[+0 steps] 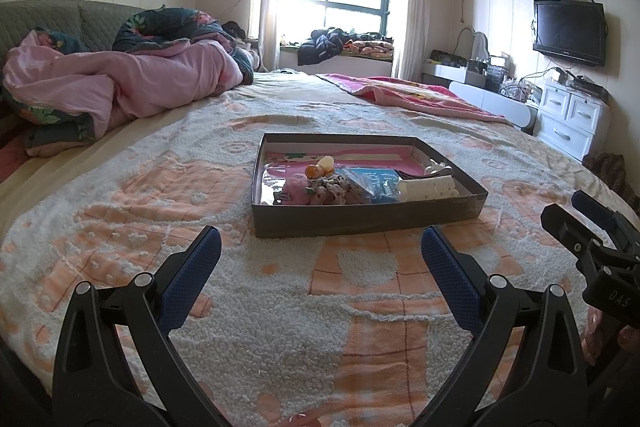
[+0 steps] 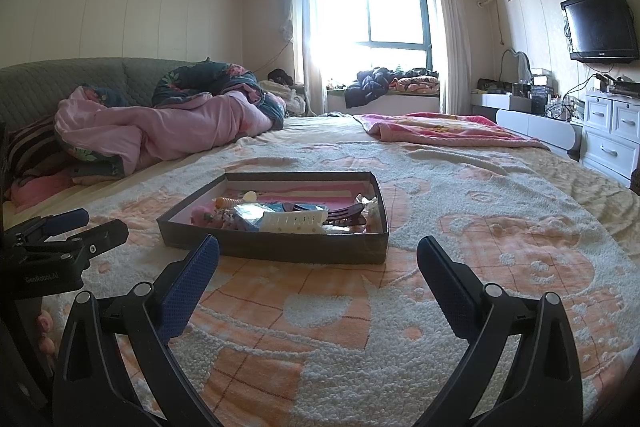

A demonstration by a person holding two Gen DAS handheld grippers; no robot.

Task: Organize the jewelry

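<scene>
The right gripper hangs low over a fuzzy orange and white blanket on the bed, with its two fingers spread wide and nothing between them. Just past the fingers sits a dark shallow box with a white clip, a dark hair claw, a blue packet and some pink fluffy things inside. The left gripper is near the left edge, and a pink quilt is piled far off on the left.

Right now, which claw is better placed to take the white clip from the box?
Right claw, probably: the white clip lies in the box's near corner just ahead of it. Both claws are open.
</scene>
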